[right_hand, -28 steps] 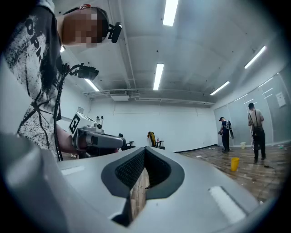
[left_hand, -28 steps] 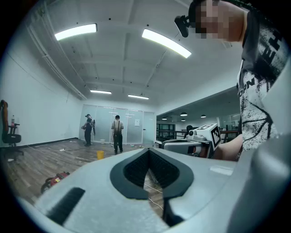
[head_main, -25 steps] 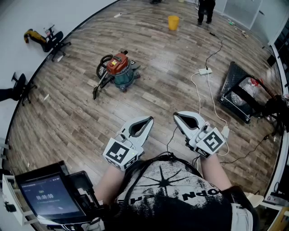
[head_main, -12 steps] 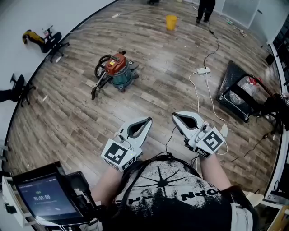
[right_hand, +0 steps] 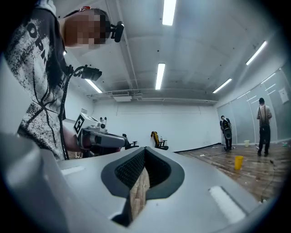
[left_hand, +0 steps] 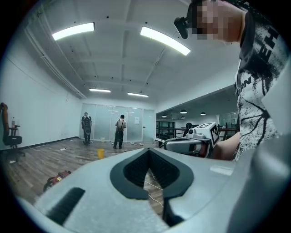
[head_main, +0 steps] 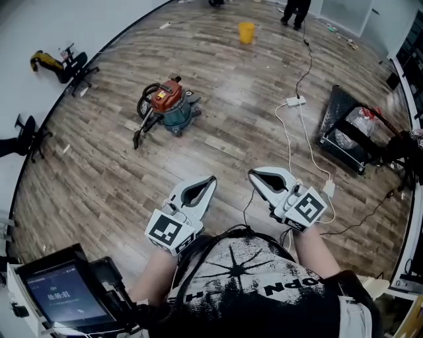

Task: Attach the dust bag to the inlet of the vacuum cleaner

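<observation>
- Wood-plank floor (head_main: 218,86) fills the head view, with a white wall curving along its left edge.
- We see the vacuum cleaner (head_main: 168,105) standing upright on the floor, left of the middle and nearer the left edge than the right. It has an orange-red top and a teal drum.
- Its black hose (head_main: 147,113) loops at the left side, and the far end lies on the planks.
- Our left gripper (head_main: 211,178) hangs over the near edge of the floor, just ahead of our chest and well apart from the vacuum cleaner. Its own view shows the fingers pressed together with nothing between them.
- Our right gripper (head_main: 252,173) hangs just beside it. Its fingers also meet at the tips, and only floor shows through the gap below them.
- We see a yellow bucket (head_main: 246,32) near the far edge, with a person (head_main: 295,10) standing beyond it.
- We find a white power strip (head_main: 295,101) right of the middle, and its white cable (head_main: 310,152) trails toward the near edge.
- We note a black rack (head_main: 350,135) by the right edge and an office chair (head_main: 74,65) by the left edge.
</observation>
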The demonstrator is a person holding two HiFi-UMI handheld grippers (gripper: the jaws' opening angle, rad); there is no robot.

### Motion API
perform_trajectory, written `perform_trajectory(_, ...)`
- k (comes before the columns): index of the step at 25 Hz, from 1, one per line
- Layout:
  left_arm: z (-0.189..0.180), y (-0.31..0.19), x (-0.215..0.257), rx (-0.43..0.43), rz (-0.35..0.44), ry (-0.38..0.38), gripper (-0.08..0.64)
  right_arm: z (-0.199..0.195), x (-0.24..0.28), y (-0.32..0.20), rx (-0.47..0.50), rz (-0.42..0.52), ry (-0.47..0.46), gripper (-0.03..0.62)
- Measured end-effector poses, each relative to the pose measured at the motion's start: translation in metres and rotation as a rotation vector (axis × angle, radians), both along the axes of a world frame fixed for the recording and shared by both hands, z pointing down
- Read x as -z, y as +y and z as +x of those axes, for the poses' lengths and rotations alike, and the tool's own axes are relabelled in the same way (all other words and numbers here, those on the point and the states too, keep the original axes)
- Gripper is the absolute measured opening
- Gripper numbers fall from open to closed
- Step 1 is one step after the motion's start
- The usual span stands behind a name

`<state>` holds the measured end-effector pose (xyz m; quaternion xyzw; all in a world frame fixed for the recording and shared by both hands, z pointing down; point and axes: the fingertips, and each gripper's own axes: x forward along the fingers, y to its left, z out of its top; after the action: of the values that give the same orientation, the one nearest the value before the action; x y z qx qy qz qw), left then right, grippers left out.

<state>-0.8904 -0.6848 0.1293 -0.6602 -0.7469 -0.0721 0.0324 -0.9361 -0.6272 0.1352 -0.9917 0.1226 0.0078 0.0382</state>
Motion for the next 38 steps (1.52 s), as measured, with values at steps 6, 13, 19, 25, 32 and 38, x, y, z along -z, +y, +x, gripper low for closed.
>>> perform_trajectory(6,-0.012,-0.002,-0.002,0.005,0.018,0.001,-0.008,-0.015,0.005,-0.002,0.008,0.007,0.018,0.002)
perform_trajectory(13,-0.015,0.001,-0.004,-0.017,0.023,0.002,-0.008,-0.016,0.005,-0.001,0.008,0.006,0.031,0.002)
perform_trajectory(19,-0.006,0.006,-0.006,-0.022,0.035,-0.020,-0.008,-0.006,0.006,0.004,0.001,-0.052,0.025,0.002)
perform_trajectory(25,0.006,0.020,-0.009,-0.045,0.040,-0.027,-0.008,0.006,0.010,0.014,-0.015,-0.057,0.058,0.002)
perform_trajectory(32,0.087,0.058,-0.015,-0.086,0.047,-0.050,-0.008,0.087,0.004,0.051,-0.060,-0.049,0.033,0.002)
perform_trajectory(38,0.165,0.091,-0.008,-0.133,0.037,-0.059,-0.008,0.159,0.020,0.080,-0.105,-0.068,0.037,0.002)
